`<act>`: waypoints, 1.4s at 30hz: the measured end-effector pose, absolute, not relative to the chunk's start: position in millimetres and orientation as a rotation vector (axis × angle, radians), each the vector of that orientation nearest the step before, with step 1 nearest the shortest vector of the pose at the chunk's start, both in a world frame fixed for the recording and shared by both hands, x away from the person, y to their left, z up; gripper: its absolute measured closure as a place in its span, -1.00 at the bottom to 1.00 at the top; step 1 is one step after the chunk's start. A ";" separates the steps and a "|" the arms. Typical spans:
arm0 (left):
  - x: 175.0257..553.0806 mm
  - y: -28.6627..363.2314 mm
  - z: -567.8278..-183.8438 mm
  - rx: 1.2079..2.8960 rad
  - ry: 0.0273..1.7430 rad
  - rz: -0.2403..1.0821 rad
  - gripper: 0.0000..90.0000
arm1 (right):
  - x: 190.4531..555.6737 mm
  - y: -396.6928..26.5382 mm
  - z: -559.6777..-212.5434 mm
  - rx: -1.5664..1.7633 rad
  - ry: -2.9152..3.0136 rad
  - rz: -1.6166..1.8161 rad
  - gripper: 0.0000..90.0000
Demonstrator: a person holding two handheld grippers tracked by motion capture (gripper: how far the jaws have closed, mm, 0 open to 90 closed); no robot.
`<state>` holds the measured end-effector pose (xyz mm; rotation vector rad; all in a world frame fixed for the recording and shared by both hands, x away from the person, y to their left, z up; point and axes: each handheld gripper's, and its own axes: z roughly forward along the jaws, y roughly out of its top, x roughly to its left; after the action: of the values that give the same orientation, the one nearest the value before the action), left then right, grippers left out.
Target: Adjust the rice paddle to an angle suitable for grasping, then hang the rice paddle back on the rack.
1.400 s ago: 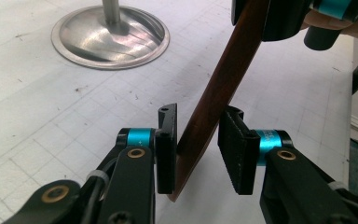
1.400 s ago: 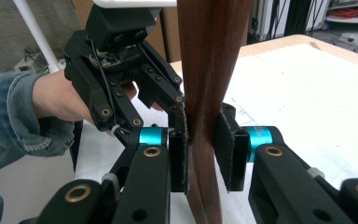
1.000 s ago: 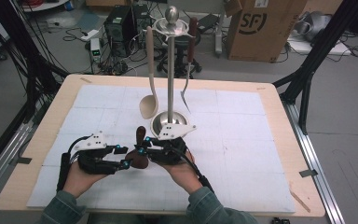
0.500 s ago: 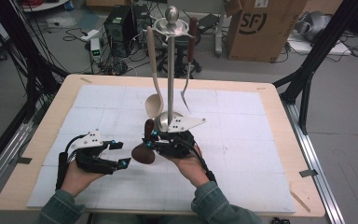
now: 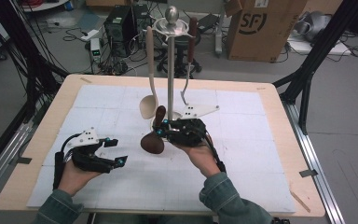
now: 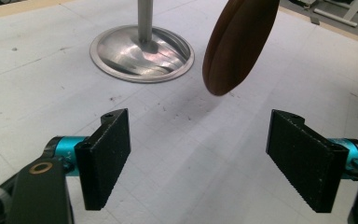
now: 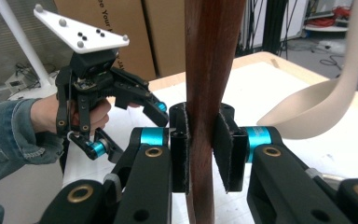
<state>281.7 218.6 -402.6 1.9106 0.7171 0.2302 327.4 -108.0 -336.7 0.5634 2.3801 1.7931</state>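
A dark wooden spoon [image 5: 152, 143] hangs bowl-down just above the mat, its handle [image 7: 209, 84] upright between the pads of my right gripper [image 5: 161, 129], which is shut on it. That gripper [image 7: 203, 149] is right in front of the metal utensil stand [image 5: 170, 70]. My left gripper [image 5: 117, 151] rests low at the front left, apart from the spoon. Its jaws [image 6: 205, 158] have just been opening and stand open with nothing between them. In the left gripper view the spoon's bowl [image 6: 237, 44] floats ahead, near the stand's round base [image 6: 142, 46].
A cream ladle [image 5: 149, 100] and a dark-handled metal utensil [image 5: 190, 42] hang from the stand's top ring. The ladle's bowl [image 7: 307, 112] is close to the right of the held handle. A white gridded mat [image 5: 242, 154] covers the wooden table.
Both grippers were together at the spoon a second ago. The left jaws opened and let it go; the right gripper carried the spoon up and away toward the stand.
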 end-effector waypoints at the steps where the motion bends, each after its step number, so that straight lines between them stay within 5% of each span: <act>1: 281.6 218.7 -402.5 1.910 0.717 0.231 -0.50 | 328.2 -109.3 -334.7 0.566 2.374 1.794 0.73; 42: 279.8 223.6 -401.2 1.900 0.747 0.259 -0.56 | 345.2 -118.3 -248.4 0.485 2.369 1.829 0.73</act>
<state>279.8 223.6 -401.2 1.8998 0.7467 0.2591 345.2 -118.3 -248.4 0.4849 2.3687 1.8292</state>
